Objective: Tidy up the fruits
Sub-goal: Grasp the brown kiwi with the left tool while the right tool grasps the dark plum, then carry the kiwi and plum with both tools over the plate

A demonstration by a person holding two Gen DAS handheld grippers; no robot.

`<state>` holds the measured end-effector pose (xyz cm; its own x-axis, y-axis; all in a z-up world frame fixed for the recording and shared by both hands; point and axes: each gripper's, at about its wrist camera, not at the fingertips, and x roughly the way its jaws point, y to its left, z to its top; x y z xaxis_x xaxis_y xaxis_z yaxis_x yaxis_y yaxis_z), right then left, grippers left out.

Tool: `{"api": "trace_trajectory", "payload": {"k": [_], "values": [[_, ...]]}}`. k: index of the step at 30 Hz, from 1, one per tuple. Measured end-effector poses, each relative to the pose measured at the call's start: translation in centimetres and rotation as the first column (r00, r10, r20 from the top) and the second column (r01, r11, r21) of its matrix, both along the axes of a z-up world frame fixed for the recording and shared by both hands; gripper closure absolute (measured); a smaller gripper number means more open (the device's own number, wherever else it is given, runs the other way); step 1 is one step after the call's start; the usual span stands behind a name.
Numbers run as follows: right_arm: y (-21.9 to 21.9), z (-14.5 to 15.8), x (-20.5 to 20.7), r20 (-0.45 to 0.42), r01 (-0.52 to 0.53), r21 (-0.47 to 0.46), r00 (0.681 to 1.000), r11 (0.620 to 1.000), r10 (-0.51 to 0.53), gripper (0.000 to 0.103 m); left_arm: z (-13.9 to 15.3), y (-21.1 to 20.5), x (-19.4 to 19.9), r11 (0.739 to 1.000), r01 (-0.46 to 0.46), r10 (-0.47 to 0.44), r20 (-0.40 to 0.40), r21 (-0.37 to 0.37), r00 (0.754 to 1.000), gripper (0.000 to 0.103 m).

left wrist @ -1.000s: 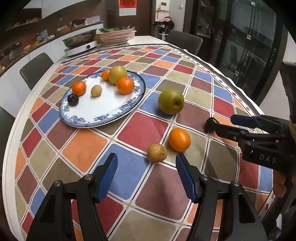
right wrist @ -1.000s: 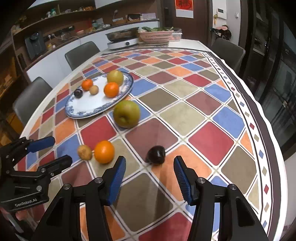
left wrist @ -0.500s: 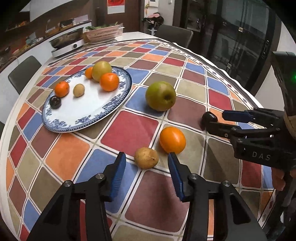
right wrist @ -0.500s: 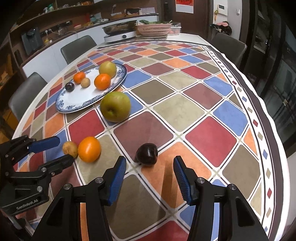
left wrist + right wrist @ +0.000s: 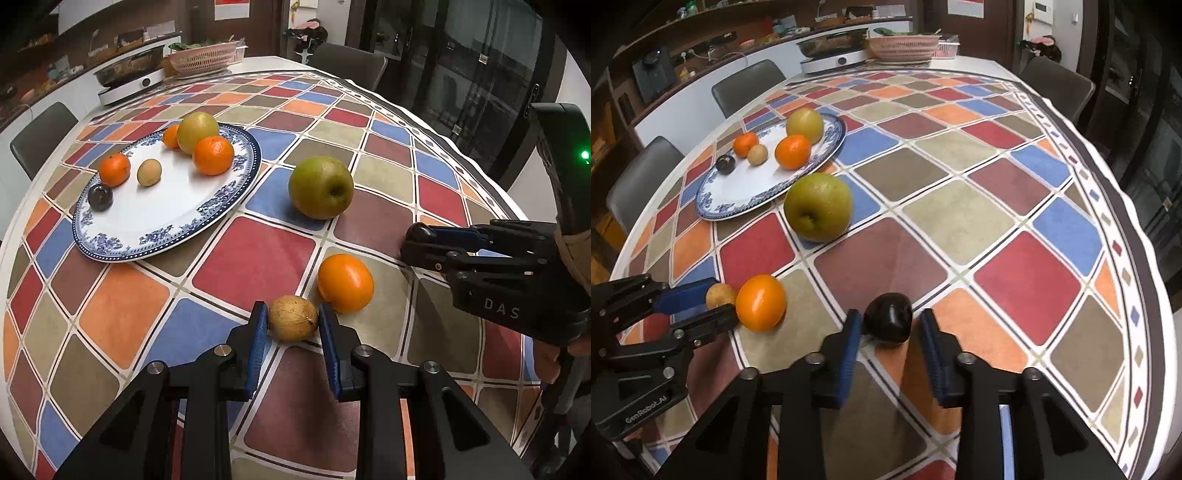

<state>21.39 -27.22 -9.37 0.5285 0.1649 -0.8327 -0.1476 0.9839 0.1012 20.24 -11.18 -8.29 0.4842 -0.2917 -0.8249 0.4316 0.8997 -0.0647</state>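
So my left tongs (image 5: 292,325) have just been closing and now both blue pads are clamped on the little brown kiwi-looking fruit (image 5: 292,322), which sits on the bench (image 5: 369,162) right beside a loose orange (image 5: 345,283). My right tongs (image 5: 889,325) have been closing too, and they're around the dark plum (image 5: 888,318); the left pad is touching it, and the right pad looks like it's just at the skin, so I'm calling it gripped, though that side is a bit hard to read. Plum is on an orange square of the checkered cloth, orange off to its left. The big green apple (image 5: 320,187) sits further back on the cloth, near the rim of the blue-and-white plate (image 5: 155,229). On the plate: three small oranges (image 5: 213,155), a yellow-green apple (image 5: 197,127), another small brown fruit (image 5: 149,172) and a second dark plum (image 5: 100,198). Further back there's a pink basket (image 5: 207,59) and an electric pan (image 5: 129,70).
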Motion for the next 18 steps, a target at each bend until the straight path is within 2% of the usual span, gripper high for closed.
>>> {"api": "trace_trajectory", "payload": {"k": [8, 13, 18], "values": [[0.1, 0.4, -0.2, 0.009, 0.003, 0.023, 1.0, 1.0, -0.003, 0.075, 1.1, 0.4, -0.4, 1.0, -0.017, 0.017, 0.019, -0.021, 1.0, 0.074], [0.6, 2.0, -1.1, 0.029, -0.02, 0.058, 0.999, 0.998, 0.018, 0.075, 2.6, 0.9, -0.9, 0.999, -0.041, 0.042, 0.036, -0.025, 0.998, 0.074], [1.7, 4.2, -2.2, 0.072, -0.052, 0.079, 0.996, 0.996, 0.047, 0.075, 4.2, 1.9, -1.5, 0.996, -0.067, 0.07, 0.048, -0.061, 0.996, 0.074]]}}
